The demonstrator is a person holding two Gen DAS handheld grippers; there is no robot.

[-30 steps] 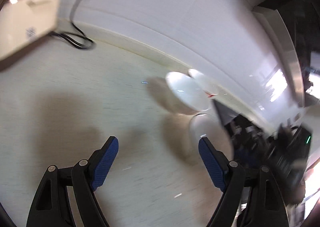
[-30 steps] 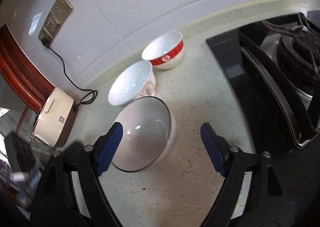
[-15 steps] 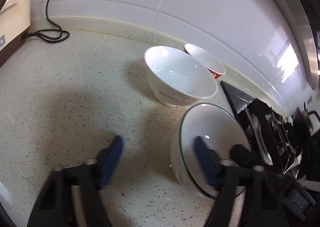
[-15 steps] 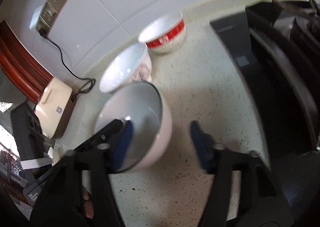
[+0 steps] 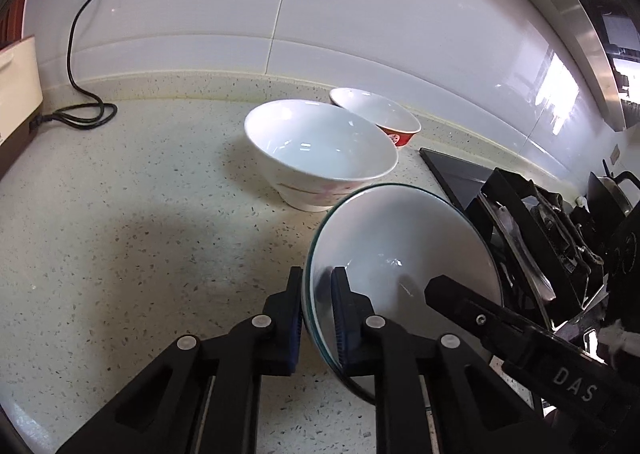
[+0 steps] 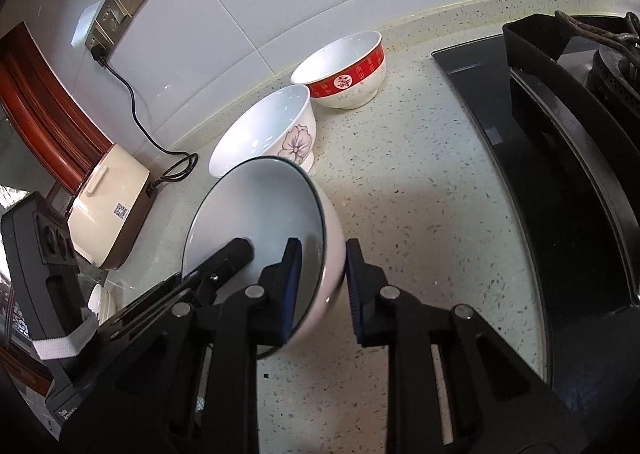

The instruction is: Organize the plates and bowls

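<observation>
Two grippers, left (image 5: 316, 308) and right (image 6: 320, 282), have just closed, clamping bowl (image 6: 260, 221) rim at 9 and 3 o'clock for a balanced lift

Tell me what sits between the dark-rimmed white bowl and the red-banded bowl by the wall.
The white bowl with the pink flower print sits between the dark-rimmed white bowl and the red-banded bowl, clearest in the right wrist view.

Glossy ceramic bowls (image 5: 320, 149) sit on a speckled stone counter (image 5: 140, 213) below shiny wall tiles (image 5: 360, 13).
</observation>
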